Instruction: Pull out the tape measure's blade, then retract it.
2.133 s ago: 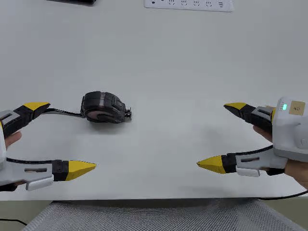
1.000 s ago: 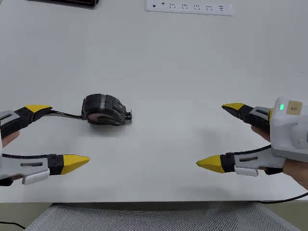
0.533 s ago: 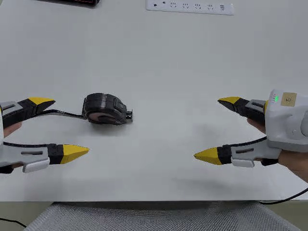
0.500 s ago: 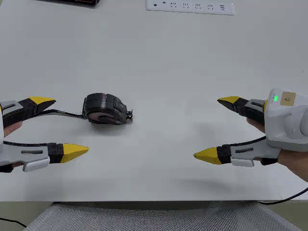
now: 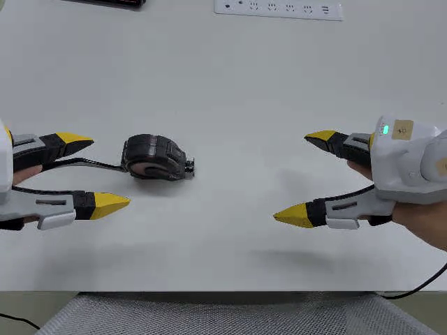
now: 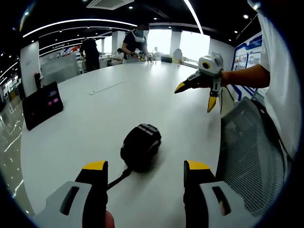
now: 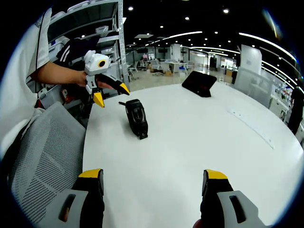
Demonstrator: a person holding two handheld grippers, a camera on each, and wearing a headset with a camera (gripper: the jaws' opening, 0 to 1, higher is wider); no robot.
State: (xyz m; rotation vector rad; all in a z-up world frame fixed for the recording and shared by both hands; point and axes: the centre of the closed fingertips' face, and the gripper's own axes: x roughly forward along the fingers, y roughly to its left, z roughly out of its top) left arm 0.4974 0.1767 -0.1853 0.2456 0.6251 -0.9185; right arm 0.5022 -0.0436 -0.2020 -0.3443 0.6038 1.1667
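Note:
A black tape measure (image 5: 155,158) lies on the white table (image 5: 230,91), its blade tip facing right and a black wrist strap (image 5: 91,164) trailing left. The blade is inside the case. My left gripper (image 5: 105,171) is open just left of the case, its yellow tips on either side of the strap and apart from the case. In the left gripper view the tape measure (image 6: 140,146) lies just ahead of the open left gripper (image 6: 148,166). My right gripper (image 5: 300,174) hangs open well to the right, holding nothing. The right gripper view has the tape measure (image 7: 136,117) far ahead of the right gripper (image 7: 156,175).
A white power strip (image 5: 278,8) lies at the table's far edge and a dark device (image 5: 105,2) at the far left. The near table edge (image 5: 223,287) runs below both grippers, with a grey mesh chair (image 5: 230,314) under it. People stand far off in the room.
My left gripper has moved right, closer to the tape measure's strap end. My right gripper has shifted a little left and up. The tape measure has stayed put.

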